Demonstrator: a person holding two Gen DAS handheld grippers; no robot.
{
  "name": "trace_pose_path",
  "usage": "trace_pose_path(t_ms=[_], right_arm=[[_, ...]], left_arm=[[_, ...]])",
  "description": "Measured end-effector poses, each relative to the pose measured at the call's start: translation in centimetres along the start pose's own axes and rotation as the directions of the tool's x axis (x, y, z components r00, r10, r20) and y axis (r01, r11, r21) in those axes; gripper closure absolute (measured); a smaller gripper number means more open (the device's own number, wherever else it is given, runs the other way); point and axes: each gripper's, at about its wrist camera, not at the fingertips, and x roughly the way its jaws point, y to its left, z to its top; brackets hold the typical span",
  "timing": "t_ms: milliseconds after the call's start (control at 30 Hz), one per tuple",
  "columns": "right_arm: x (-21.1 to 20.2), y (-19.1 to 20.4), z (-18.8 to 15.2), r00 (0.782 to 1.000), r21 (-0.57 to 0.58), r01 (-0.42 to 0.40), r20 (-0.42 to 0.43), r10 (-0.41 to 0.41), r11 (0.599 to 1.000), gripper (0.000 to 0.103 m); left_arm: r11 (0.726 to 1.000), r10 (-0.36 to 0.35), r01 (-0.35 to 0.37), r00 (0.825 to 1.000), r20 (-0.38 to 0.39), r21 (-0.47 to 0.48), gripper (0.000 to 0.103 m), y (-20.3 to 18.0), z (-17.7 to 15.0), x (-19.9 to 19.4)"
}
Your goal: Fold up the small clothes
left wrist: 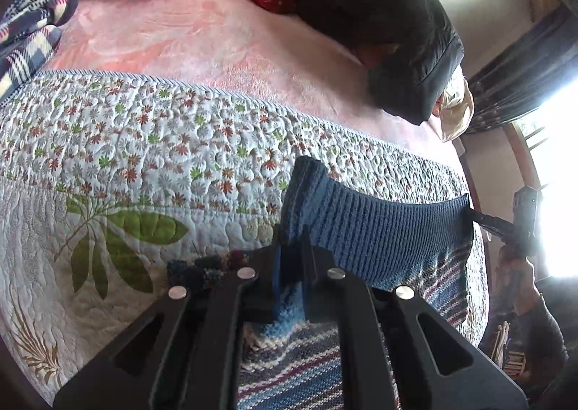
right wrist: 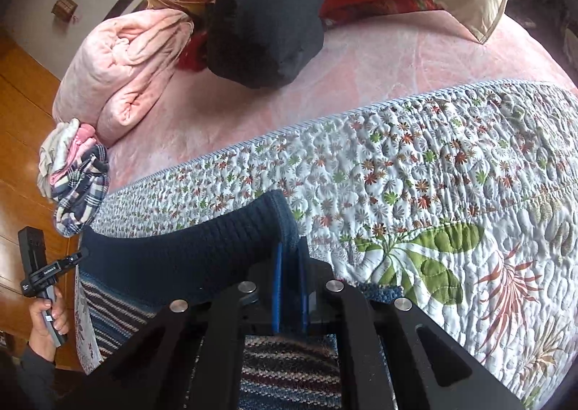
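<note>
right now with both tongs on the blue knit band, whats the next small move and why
Probably carry the blue ribbed knit band forward and lay it on the floral quilted bedspread. The left tongs and right tongs each pinch one end, the band is stretched between them, and the striped knit body hangs below.

a home bedroom: quilted floral bedspread [right wrist: 415, 164], folded pink blanket [right wrist: 123, 66], wooden floor [right wrist: 21, 92]

striped sweater [left wrist: 289, 366] body cut off below
</note>
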Motion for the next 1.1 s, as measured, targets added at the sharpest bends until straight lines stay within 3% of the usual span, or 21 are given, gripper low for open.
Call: trace_pose_path(t_ms=[267,500,633,667,733,800,867,900,933,967,1000,1033,1100], right_arm=[[4.3,-1.1,0.7,0.998,0.013,0.035,-0.053,-0.035,0.999,0.096],[7.5,-2.3,0.5,0.993,0.014,0.065,-0.098,-0.064,0.998,0.096],[9.4,-3.0,-0.1,0.989,0.02,0.074,-0.127,-0.071,0.997,0.095],[9.2,-3.1,-0.1,0.991,0.032,0.063,-0.122,-0.058,0.998,0.094],[7.4,-3.4,-0.3,0.996,0.074,0.049,-0.075,-0.043,0.996,0.074],[4.2,-3.2,-1.0,0.999,0.05,0.029,0.02,-0.03,0.998,0.074],[2.1,-3.6,-2.1,0.998,0.06,-0.026,0.057,0.023,0.998,0.075],[2.0,-4.0,-2.9,0.997,0.084,-0.073,0.033,0.071,0.994,0.075],[2.4,-4.3,-3.8,0.994,0.098,-0.105,-0.001,0.106,0.99,0.078],[3.2,-4.6,-4.4,0.994,0.1,-0.102,-0.034,0.105,0.99,0.08],[4.1,-5.0,-5.0,0.994,0.097,-0.082,-0.065,0.088,0.992,0.09],[4.5,-5.6,-5.2,0.996,0.096,-0.056,-0.064,0.062,0.994,0.103],[3.9,-6.9,-5.0,0.996,0.168,-0.065,-0.041,0.073,0.984,0.103]], left_arm=[[0.995,0.029,-0.036,0.996,-0.089,-0.088,0.097,3.0,1.0,5.8],[0.992,0.052,-0.068,0.988,-0.145,-0.108,0.096,4.8,0.5,9.0],[0.988,0.085,-0.103,0.984,-0.157,-0.114,0.089,4.8,0.2,9.0],[0.985,0.113,-0.129,0.984,-0.14,-0.112,0.081,4.6,0.2,8.2],[0.979,0.177,-0.182,0.982,-0.063,-0.093,0.074,3.5,0.2,5.8],[0.995,0.084,-0.083,0.996,0.013,-0.058,0.074,2.2,-0.6,3.4],[0.997,-0.082,0.082,0.996,0.033,-0.011,0.073,0.8,-2.3,2.2],[0.993,-0.115,0.115,0.993,0.008,0.007,0.074,0.4,-3.2,2.7],[0.996,-0.089,0.089,0.995,-0.034,0.014,0.076,0.5,-3.9,3.8],[0.999,-0.045,0.046,0.996,-0.079,0.01,0.078,1.0,-4.6,5.1],[1.0,0.012,-0.012,0.994,-0.11,0.003,0.082,1.8,-5.1,6.4],[0.999,0.031,-0.033,0.992,-0.119,-0.016,0.098,2.8,-5.3,6.9],[0.996,0.004,-0.013,0.995,-0.103,-0.09,0.102,3.8,-5.4,6.5]])
